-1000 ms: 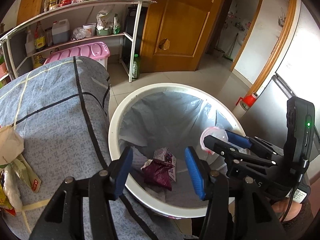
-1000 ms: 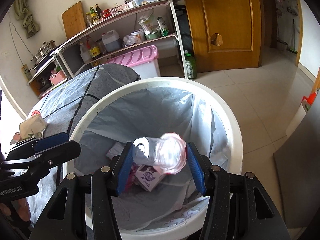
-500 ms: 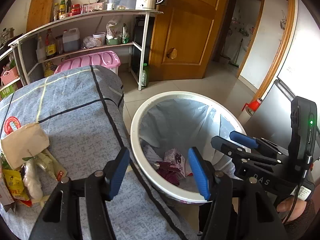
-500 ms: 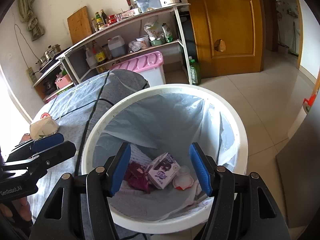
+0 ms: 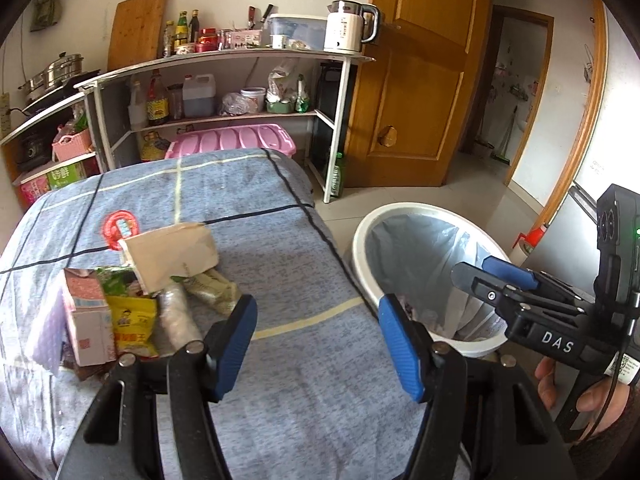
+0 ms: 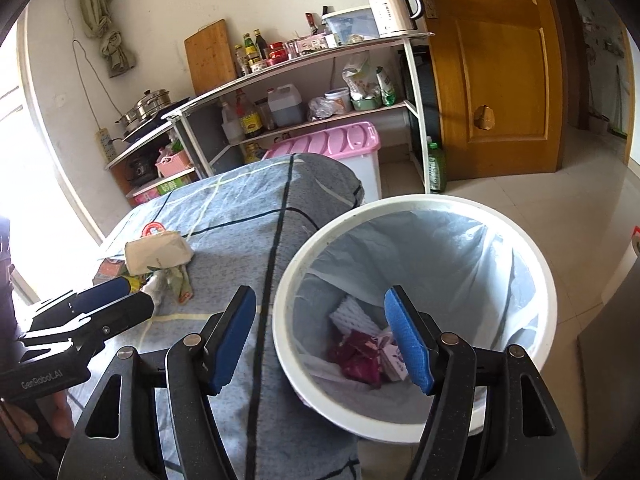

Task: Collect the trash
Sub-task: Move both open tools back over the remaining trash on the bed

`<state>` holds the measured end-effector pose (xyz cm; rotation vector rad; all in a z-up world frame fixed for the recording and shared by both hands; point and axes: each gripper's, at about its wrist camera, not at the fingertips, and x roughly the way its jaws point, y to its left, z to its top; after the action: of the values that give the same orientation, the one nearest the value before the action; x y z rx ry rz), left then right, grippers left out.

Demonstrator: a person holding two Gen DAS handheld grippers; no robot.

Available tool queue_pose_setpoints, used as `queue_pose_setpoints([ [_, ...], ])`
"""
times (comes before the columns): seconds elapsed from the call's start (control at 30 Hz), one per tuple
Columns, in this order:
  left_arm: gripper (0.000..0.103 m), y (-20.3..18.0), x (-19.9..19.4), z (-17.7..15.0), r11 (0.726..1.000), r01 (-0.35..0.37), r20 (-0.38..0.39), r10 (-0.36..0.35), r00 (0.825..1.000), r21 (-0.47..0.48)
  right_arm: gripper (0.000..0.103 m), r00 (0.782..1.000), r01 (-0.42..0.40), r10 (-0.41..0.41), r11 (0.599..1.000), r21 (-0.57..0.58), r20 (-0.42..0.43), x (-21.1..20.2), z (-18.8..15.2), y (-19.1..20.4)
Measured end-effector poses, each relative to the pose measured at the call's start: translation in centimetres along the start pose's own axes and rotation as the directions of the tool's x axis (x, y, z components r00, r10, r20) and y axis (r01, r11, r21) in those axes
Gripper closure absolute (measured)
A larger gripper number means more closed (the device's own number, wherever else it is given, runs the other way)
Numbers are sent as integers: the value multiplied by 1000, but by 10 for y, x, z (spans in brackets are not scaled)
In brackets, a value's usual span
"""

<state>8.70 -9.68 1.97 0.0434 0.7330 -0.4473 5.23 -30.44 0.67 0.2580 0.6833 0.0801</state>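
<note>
A pile of trash lies on the blue-grey checked table point(image 5: 280, 220): a tan paper bag point(image 5: 172, 256), a pink carton point(image 5: 86, 316), a yellow snack packet point(image 5: 132, 324) and a clear wrapped roll point(image 5: 176, 316). My left gripper point(image 5: 316, 320) hovers open over the cloth, just right of the pile, with nothing between its pads. Beside the table stands the white lined bin point(image 6: 400, 202), holding a maroon wrapper point(image 6: 356, 360), a purple-white carton point(image 6: 394, 360) and a white foam piece point(image 6: 352, 316). My right gripper point(image 6: 320, 312) hangs over the bin's near rim, jaws opening and empty.
Behind the table a metal shelf rack point(image 5: 224, 60) carries bottles, jars and a kettle point(image 5: 346, 26). A pink-lidded storage box point(image 5: 232, 142) sits below it. A wooden door point(image 5: 416, 80) and a green bottle point(image 5: 338, 176) on the tiled floor are at the right.
The clear cup held in the right gripper has dropped into the bin and those jaws have widened. Both grippers have drawn back and up; the left has swung towards the trash pile.
</note>
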Motion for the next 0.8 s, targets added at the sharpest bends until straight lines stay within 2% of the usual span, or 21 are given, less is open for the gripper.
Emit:
queue_pose_setpoints([
  [0.1, 37, 25, -11, -6, 999, -17, 10, 18, 1000, -46, 35, 999, -39, 39, 999, -27, 0, 3, 1, 19],
  [0.2, 37, 50, -24, -13, 994, -75, 23, 77, 997, -79, 35, 997, -71, 71, 996, -51, 0, 8, 3, 39],
  [0.3, 36, 77, -35, -19, 987, -102, 31, 107, 994, -124, 35, 996, -90, 89, 993, -82, -11, 15, 4, 60],
  [0.43, 35, 113, -46, -28, 967, -176, 26, 184, 983, -182, 35, 991, -132, 130, 986, -104, -29, 26, 8, 84],
  [0.67, 34, 167, -58, -37, 938, -223, 26, 238, 971, -264, 34, 983, -180, 171, 970, -166, -68, 53, 12, 135],
  [0.8, 34, 184, -57, -40, 934, -231, 17, 245, 969, -274, 34, 976, -206, 191, 963, -176, -102, 72, 13, 155],
])
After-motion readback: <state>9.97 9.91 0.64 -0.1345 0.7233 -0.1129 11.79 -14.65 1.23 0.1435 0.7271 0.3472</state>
